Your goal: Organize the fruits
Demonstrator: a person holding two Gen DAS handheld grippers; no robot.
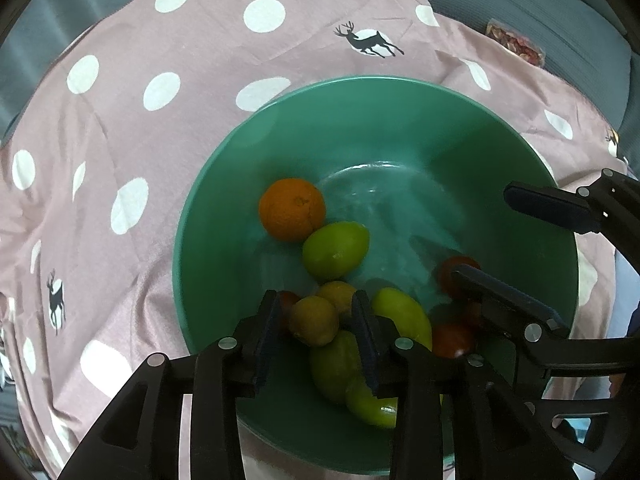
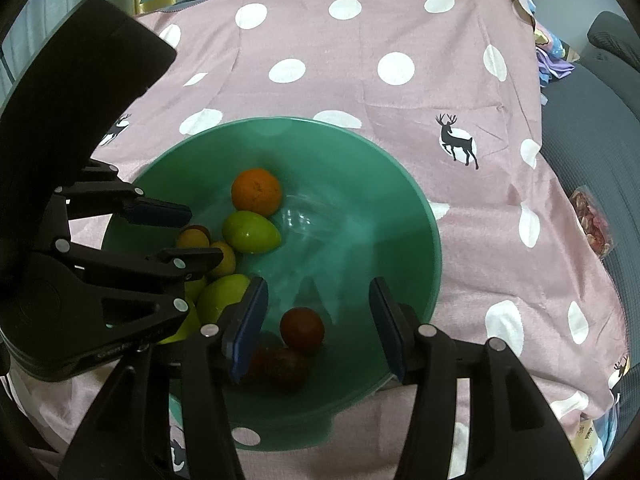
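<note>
A green bowl holds an orange, several green fruits, small yellow-brown fruits and red tomatoes. My left gripper hangs over the bowl's near-left side. Its jaws stand slightly apart around a small yellow-brown fruit, with a narrow gap showing on each side. My right gripper is open wider over the bowl's right side. A red tomato lies below and between its fingers, untouched, and darker tomatoes rest just beside it.
The bowl sits on a pink cloth with white dots and deer prints. A clear snack packet lies at the cloth's edge. Grey upholstery borders the cloth, and curtains hang behind.
</note>
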